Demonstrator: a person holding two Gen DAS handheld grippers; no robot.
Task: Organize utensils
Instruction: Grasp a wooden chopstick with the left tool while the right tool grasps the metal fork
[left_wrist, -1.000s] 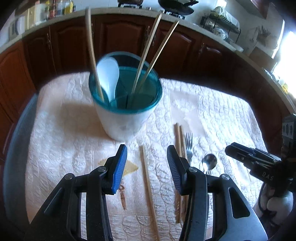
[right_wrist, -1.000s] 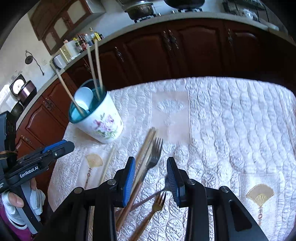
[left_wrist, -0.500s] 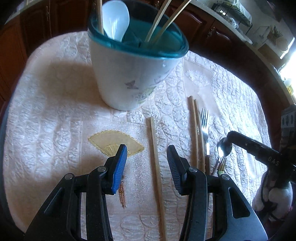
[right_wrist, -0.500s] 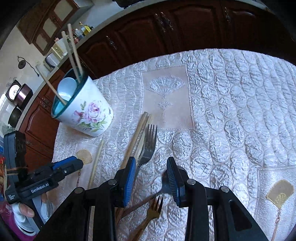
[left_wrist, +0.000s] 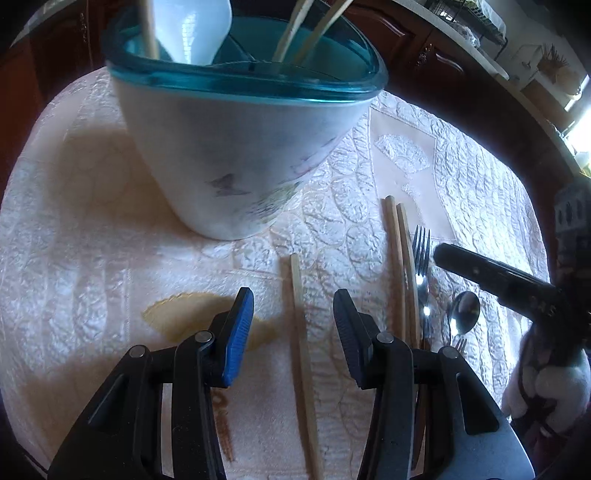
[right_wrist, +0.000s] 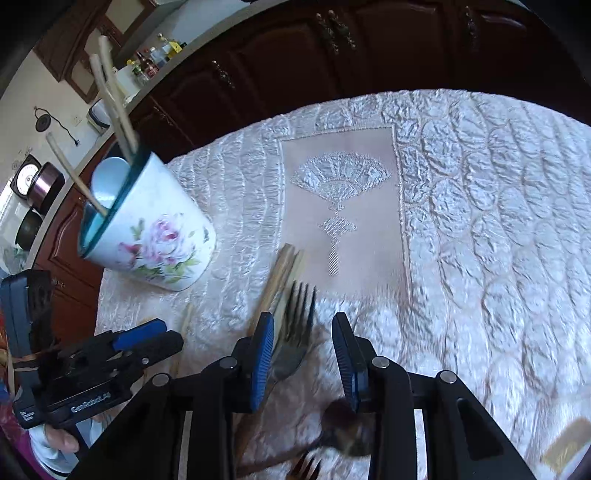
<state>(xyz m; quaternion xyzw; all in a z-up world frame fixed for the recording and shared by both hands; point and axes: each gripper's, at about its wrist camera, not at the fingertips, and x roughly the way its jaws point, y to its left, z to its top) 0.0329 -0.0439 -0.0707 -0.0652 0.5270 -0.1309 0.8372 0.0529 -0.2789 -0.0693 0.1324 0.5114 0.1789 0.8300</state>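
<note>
A white flowered cup (left_wrist: 240, 155) with a teal rim holds a white spoon and three chopsticks. My left gripper (left_wrist: 291, 306) hovers open just in front of it, with a single wooden chopstick (left_wrist: 299, 332) lying on the cloth between its fingers. To the right lie a pair of chopsticks (left_wrist: 400, 266), a steel fork (left_wrist: 421, 254), a metal spoon (left_wrist: 463, 310) and a small fork (left_wrist: 458, 345). My right gripper (right_wrist: 303, 328) is open low over the steel fork (right_wrist: 295, 325), whose tines lie between the fingers. The spoon (right_wrist: 343, 421) sits under its right finger.
A quilted cream tablecloth (right_wrist: 480, 221) covers the table, with bare cloth to the right. Dark wooden cabinets (right_wrist: 332, 55) and a counter with bottles stand behind. In the right wrist view the cup (right_wrist: 159, 236) is at the left, with my left gripper (right_wrist: 171, 334) and a gloved hand below it.
Both grippers have come down and forward toward the cloth. The cup now fills the top of the left view; the fork's tines now sit between the right fingers. Neither jaw width changed.
</note>
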